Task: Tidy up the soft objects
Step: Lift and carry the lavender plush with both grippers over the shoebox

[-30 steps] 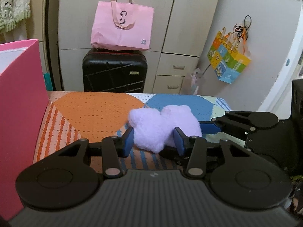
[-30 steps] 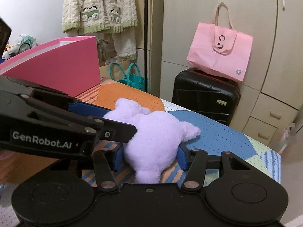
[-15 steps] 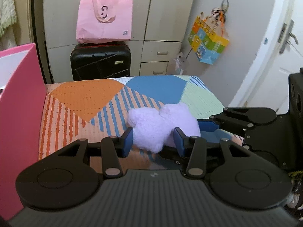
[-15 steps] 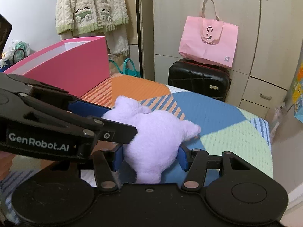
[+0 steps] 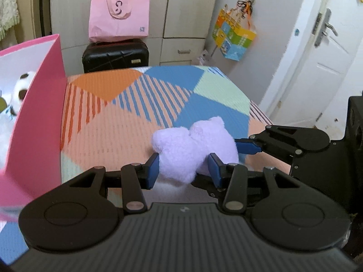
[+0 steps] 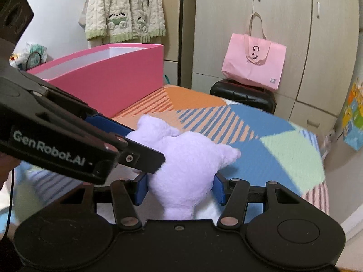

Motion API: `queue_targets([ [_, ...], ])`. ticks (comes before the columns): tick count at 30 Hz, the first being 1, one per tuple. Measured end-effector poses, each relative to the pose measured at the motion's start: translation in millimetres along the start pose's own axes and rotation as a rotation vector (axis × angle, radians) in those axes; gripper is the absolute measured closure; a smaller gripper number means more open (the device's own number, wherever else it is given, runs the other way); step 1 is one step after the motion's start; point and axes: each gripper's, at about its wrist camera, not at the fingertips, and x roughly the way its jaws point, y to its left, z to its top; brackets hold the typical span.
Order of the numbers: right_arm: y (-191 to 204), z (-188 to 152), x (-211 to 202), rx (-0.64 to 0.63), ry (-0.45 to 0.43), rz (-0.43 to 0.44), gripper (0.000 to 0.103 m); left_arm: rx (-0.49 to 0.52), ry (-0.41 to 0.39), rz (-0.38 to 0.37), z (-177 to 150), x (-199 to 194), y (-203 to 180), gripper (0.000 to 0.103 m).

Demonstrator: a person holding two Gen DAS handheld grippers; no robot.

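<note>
A lilac plush toy (image 5: 195, 146) is held in the air above the patterned bed by both grippers. My left gripper (image 5: 183, 166) is shut on one end of it. My right gripper (image 6: 180, 187) is shut on its other end (image 6: 188, 165) and comes in from the right in the left wrist view (image 5: 249, 147). The left gripper crosses the right wrist view from the left (image 6: 127, 142). An open pink box (image 5: 34, 122) stands at the left, with a white and brown plush toy (image 5: 20, 90) inside. The box also shows in the right wrist view (image 6: 109, 77).
The bed cover (image 5: 140, 104) has orange, blue and green patches. Beyond the bed a black suitcase (image 5: 115, 55) carries a pink tote bag (image 5: 119, 20). A colourful bag (image 5: 234, 37) hangs on the wall. A white door (image 5: 317, 52) is at the right. A knitted cardigan (image 6: 124, 11) hangs behind the box.
Both grippers have risen with the lilac plush toy held between them; more of the bed shows below. The inside of the pink box has come into the left wrist view.
</note>
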Motion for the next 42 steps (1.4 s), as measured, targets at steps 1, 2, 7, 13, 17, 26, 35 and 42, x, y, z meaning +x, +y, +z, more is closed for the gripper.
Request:
queue_targets([
  [1,5,-4,-3,0.001,0.002,0.004,0.042,0.007,0.011,-0.003,-5,-3,0,0.059],
  [2,10,-7,-5,0.002,0.006,0.005,0.041,0.011,0.018,-0.005,-10,-7,0,0.059],
  [7,34,-13,-17,-0.021,0.011,0.022,0.042,0.009,0.04,-0.011,-29,-27,4,0.059],
  [13,62,-4,-33,-0.09,0.021,0.062,0.042,0.001,0.051,-0.03,-38,-59,17,0.059],
  [17,80,7,-42,-0.128,0.036,0.093,0.041,-0.009,0.057,-0.036,-41,-81,26,0.059],
  [26,115,46,-59,-0.19,-0.031,0.143,0.04,-0.024,-0.012,-0.022,-30,-139,50,0.058],
  [35,133,91,-41,-0.215,-0.138,0.171,0.039,-0.027,-0.161,0.08,-9,-168,81,0.057],
  [42,135,131,-5,-0.206,-0.178,0.211,0.039,-0.094,-0.265,0.138,11,-168,117,0.057],
])
